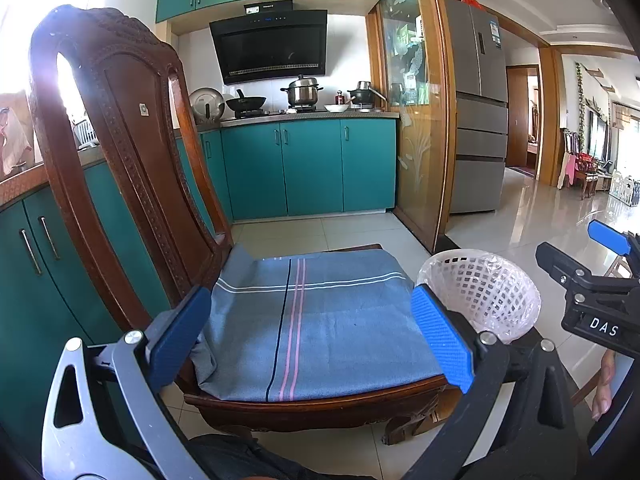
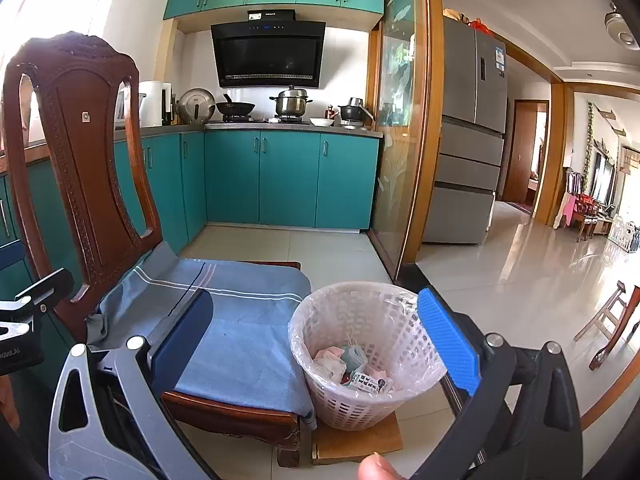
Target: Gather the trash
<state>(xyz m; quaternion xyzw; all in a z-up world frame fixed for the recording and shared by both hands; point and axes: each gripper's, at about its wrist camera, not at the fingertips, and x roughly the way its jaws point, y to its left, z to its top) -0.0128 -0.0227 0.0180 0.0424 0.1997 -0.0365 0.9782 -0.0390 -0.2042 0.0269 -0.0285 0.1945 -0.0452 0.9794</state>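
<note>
A white lattice trash basket [image 2: 360, 360] lined with a clear bag stands on a brown board on the floor, right of a wooden chair [image 2: 80, 152]. It holds crumpled tissues and wrappers [image 2: 352, 368]. The basket also shows in the left wrist view [image 1: 480, 288]. The chair seat carries a blue-grey striped cloth [image 1: 320, 320] with nothing lying on it. My left gripper [image 1: 312, 332] is open and empty above the seat. My right gripper [image 2: 316, 340] is open and empty, above the seat's right edge and the basket. The right gripper also shows in the left wrist view [image 1: 592, 272].
Teal kitchen cabinets [image 1: 312, 168] with pots on the counter stand behind the chair. A glass sliding door [image 2: 400, 120] and a grey fridge [image 2: 468, 132] are to the right. Glossy tiled floor [image 2: 520, 272] stretches right toward wooden furniture.
</note>
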